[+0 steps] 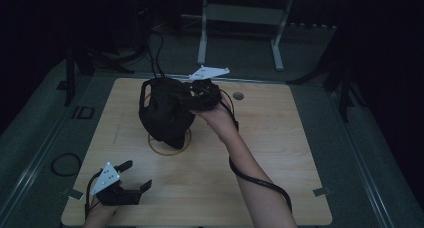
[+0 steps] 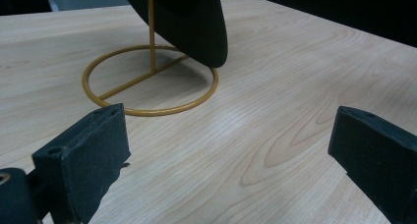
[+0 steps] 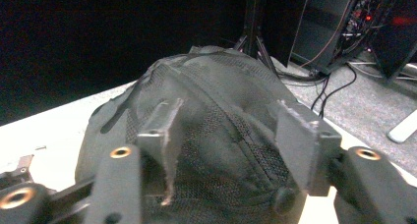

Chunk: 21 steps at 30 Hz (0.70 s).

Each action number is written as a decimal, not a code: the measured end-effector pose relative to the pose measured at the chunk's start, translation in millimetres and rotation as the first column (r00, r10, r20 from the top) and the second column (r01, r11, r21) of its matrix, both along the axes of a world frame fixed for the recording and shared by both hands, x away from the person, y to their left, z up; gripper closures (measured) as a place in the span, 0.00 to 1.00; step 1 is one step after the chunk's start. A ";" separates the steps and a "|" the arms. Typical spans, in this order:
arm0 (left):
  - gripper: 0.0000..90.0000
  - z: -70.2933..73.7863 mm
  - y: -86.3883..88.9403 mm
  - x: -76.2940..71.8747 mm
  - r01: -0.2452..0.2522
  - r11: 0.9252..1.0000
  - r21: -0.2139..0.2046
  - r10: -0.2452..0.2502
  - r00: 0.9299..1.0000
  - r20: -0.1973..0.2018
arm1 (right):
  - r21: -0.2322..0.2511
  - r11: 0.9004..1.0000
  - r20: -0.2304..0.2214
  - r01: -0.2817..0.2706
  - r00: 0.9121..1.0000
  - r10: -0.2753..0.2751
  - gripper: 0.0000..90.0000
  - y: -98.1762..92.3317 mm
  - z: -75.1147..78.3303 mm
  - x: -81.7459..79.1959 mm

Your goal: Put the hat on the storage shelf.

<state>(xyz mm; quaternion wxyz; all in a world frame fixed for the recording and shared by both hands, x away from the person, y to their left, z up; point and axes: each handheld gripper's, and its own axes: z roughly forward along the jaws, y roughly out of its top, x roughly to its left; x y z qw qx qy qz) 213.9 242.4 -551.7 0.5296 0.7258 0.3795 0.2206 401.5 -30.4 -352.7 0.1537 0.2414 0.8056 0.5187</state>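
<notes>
The right gripper (image 3: 223,135) has its jaws spread wide, one on each side of the crown of a black mesh-fabric cap (image 3: 211,116), not yet closed on it; whether the pads touch the fabric cannot be told. The cap sits on a thin golden wire stand with a ring base (image 2: 150,79) near the middle of the pale wooden worktop (image 1: 280,153).

A squeeze here could catch just a fold of loose mesh, which would slip. A sideways tug could also drag or tip the light stand, since the cap hangs over its post.

The left gripper (image 1: 131,180) rests with its jaws open, holding nothing, near the worktop's front left corner, well apart from the stand.

The dim light hides the cap's brim and the top of the stand's post.
</notes>
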 end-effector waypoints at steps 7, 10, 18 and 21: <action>0.02 -0.2 -0.5 -0.2 0.000 1.000 0.001 0.000 1.000 0.001 | 0.024 1.000 -0.026 -0.001 1.000 0.001 0.36 -12.7 -2.9 -1.3; 0.02 -0.3 -0.7 0.0 0.001 1.000 0.004 -0.001 1.000 -0.002 | 0.039 0.999 -0.025 -0.020 0.999 0.021 0.31 -18.8 -5.2 -3.8; 0.02 -0.6 -2.8 -0.4 0.008 1.000 0.002 -0.008 1.000 -0.004 | 0.068 0.996 -0.031 -0.052 0.998 0.054 0.19 -36.3 -14.3 -11.0; 0.02 -0.7 -3.1 -0.8 0.009 1.000 0.004 -0.009 1.000 -0.003 | 0.061 0.997 -0.011 -0.052 0.999 0.052 0.18 -42.6 -19.9 -13.7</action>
